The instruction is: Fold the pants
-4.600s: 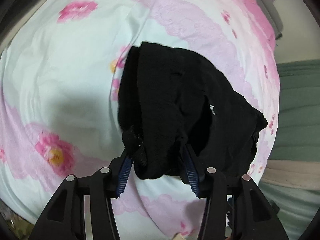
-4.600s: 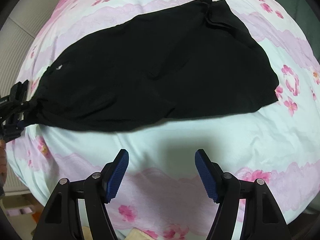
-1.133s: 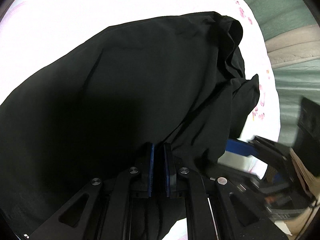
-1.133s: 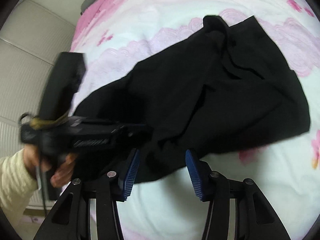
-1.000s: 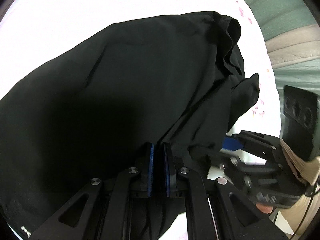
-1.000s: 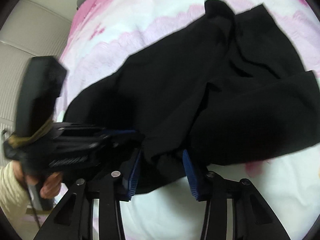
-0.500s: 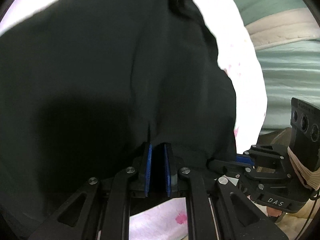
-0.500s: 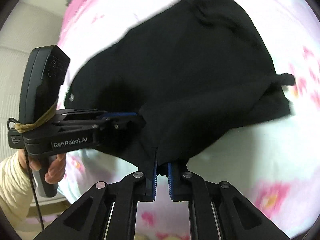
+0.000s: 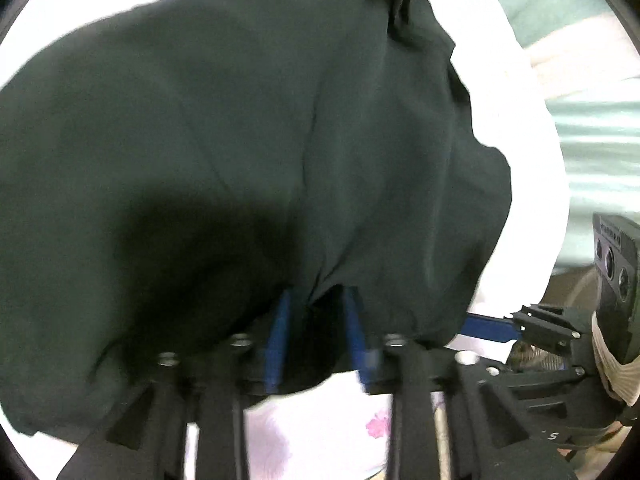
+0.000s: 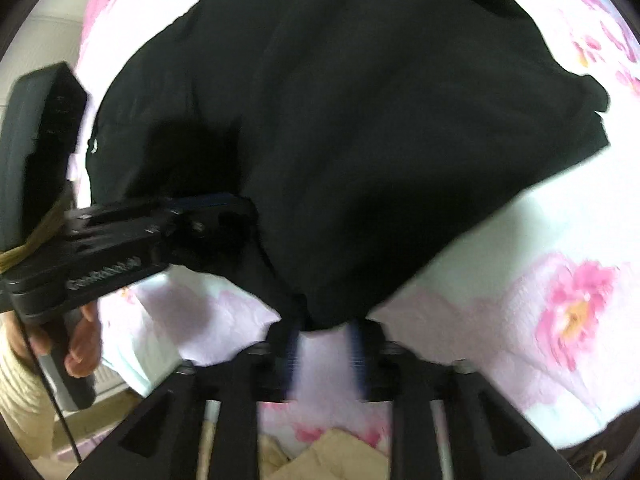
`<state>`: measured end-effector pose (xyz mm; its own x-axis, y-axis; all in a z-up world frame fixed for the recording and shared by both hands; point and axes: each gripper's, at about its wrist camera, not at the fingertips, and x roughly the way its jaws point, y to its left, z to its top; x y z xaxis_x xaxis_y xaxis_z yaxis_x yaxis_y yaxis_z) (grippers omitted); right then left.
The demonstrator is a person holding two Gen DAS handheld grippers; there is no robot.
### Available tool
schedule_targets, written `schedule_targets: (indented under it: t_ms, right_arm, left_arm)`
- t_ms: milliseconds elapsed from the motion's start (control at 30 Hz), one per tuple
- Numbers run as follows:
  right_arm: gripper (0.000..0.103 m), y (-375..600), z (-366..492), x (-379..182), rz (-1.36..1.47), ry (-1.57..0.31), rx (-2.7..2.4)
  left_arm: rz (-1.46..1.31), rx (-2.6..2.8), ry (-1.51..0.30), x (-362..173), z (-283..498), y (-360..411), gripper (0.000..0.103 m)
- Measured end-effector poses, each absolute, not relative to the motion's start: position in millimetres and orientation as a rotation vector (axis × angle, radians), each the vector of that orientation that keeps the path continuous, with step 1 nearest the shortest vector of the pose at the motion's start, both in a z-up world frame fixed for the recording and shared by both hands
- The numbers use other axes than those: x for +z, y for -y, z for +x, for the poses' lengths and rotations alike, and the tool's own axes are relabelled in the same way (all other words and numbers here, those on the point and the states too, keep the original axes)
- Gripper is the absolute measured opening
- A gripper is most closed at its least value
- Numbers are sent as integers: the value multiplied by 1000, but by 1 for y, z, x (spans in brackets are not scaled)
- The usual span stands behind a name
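The black pants lie doubled over on the floral bed sheet and fill most of both views. My left gripper points steeply down at their near edge. Its jaws are opening, and a fold of cloth hangs loose between the blue pads. My right gripper is blurred and its jaws are opening too. The hem of the pants reaches its fingertips, and the pads do not press on it. Each gripper shows in the other's view: the right gripper and the left gripper beside it.
A hand in a cream sleeve holds the left gripper's handle. Green fabric hangs beyond the bed at the right of the left wrist view. A pale wall stands at the far left. Brown material lies below the bed's near edge.
Half a second ago both grippers were shut on the pants' edge; now both pairs of pads have parted. Both hands have carried that edge nearer, and the cloth now lies flatter.
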<state>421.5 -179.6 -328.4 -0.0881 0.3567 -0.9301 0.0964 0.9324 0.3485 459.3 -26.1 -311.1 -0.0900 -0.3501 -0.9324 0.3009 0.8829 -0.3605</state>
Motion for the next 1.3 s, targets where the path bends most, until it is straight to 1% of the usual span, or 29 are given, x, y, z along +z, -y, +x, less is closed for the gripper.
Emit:
schedule_targets:
  t_ms: [33,67,100,167,200,267,367,433,567,667,800,933,1033,1067,1100,1167,1300]
  right_arm:
    - [42,186,418,-323,342,-1645,213]
    - [45,188,417,-312,335,-1614,211]
    - [52,188,416,-299,313,-1583,215]
    - [63,187,416,-272,248,-1518,204]
    - [66,192,411,-262,229,-1490,201]
    - [69,189,416,-237,180,-1419,190]
    - [69,186,426,-216,156,-1352,195]
    - [69,174,442,-213,131,-1296,166]
    - [69,172,480,-208,73,-1188,120]
    - [69,156,511,-221,6,-1138,112]
    - [69,164,551,-239,-45,-1140,137]
    - [69,173,603,-266,-86,-1190,127]
    - [69,178,634,-288,-81,-1267,141]
    - [66,180,639,-295,-85,-1294,146]
    - [47,182,646,-302,-91,-1320,149]
    - [12,188,656,-310,-88,-1358,169]
    - [12,217,666,-299,-51,-1309,96]
  left_arm:
    - [-61,-532,-1521,-296,457,19,54]
    - [-77,-520,-1483,-286,453,15,57]
    - [-94,-492,-1434,-271,450,7,59]
    - [-116,-432,-1368,-251,446,-19,59]
    - [-136,-386,-1333,-242,444,-37,59]
    - [-189,-291,-1286,-231,442,-79,60]
    - [-240,-137,-1267,-227,442,-136,60]
    - [-232,-66,-1251,-224,446,-162,60]
    - [-128,-14,-1202,-217,459,-169,60]
    - [-140,-48,-1212,-224,469,-146,61]
    - [-147,-94,-1237,-231,474,-124,61]
    - [-135,-145,-1252,-236,492,-88,61]
    - [-124,-179,-1258,-233,501,-68,61]
    - [-119,-182,-1260,-233,503,-64,61]
    - [-113,-189,-1261,-233,505,-59,61]
    - [-104,-199,-1263,-231,507,-52,61]
    - [-91,-215,-1263,-229,510,-37,61]
